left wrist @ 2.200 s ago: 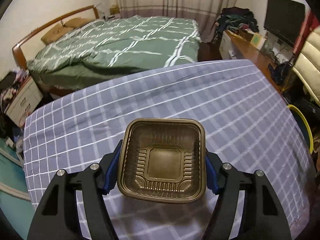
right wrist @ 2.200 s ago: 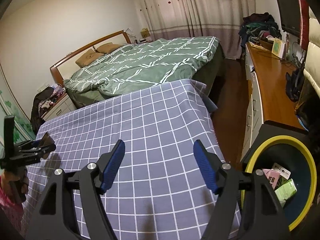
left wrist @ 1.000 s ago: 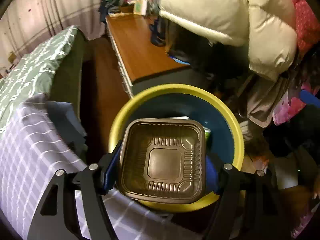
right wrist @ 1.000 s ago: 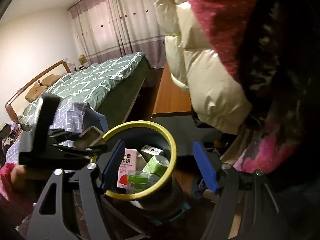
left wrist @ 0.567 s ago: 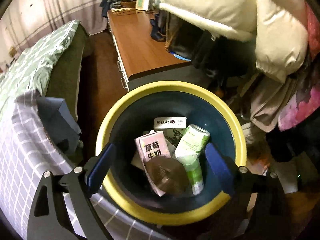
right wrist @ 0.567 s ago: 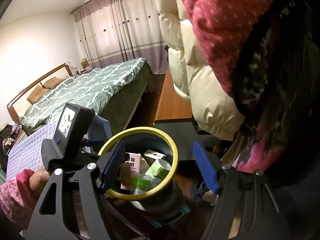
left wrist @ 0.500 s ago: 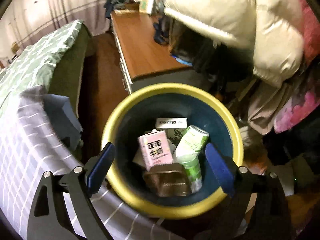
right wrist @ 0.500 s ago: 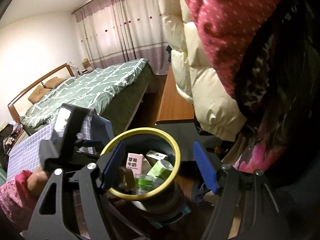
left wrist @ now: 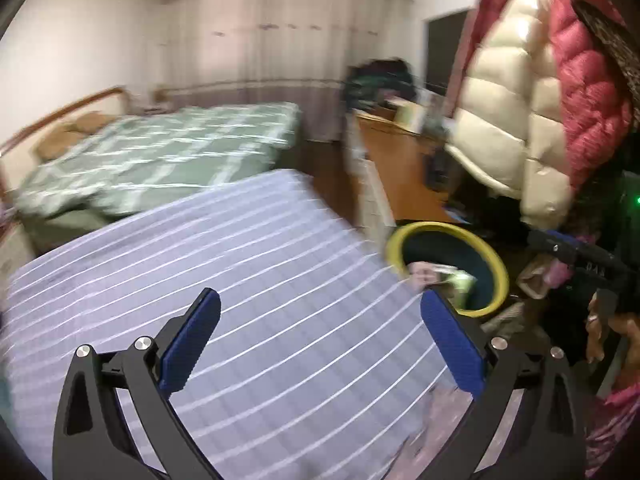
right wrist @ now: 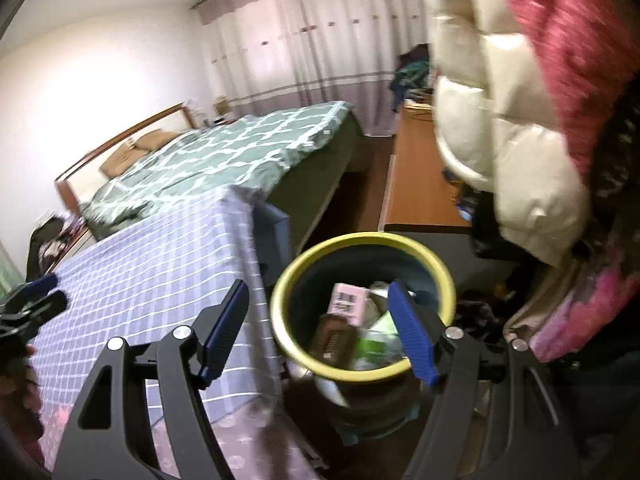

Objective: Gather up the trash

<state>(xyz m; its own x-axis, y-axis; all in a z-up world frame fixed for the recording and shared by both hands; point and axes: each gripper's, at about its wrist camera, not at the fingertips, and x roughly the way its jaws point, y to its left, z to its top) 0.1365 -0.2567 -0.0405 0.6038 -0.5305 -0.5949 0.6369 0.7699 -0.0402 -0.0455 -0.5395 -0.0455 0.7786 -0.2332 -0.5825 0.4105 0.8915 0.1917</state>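
Currently both tongs empty, jaws spread wide. Left tongs (left wrist: 320, 344) at lower centre of the left wrist view, over the checked surface (left wrist: 224, 280). Right tongs (right wrist: 320, 330) at lower centre of the right wrist view, straddling the surface's right edge and the bin (right wrist: 362, 300).

One bin, yellow rim, dark inside, just beside the surface's right edge, lower than the top. Trash is in it: one brown plastic tray (right wrist: 334, 340) tilted against the near-left wall, one pink carton (right wrist: 347, 300) behind it, at least one green-and-white pack (right wrist: 378, 340) to the right; other pieces too blurred to count. From the left wrist view the bin (left wrist: 448, 268) sits right of centre, contents smeared.

Surface: purple-grey cloth with white grid, bare in both views, cloth corner hanging down at the far right edge. Dark gap between that edge and the bin.

Right of the bin: one wooden desk (right wrist: 420, 184) running away up the frame, cream and red padded jackets (right wrist: 512, 128) hanging over it at upper right, crowding the bin's right side.

Further back, centre-left: one bed (right wrist: 224, 160) with green patterned cover, wooden headboard. Curtains (right wrist: 320, 40) across the back wall. Left wrist view motion-blurred.
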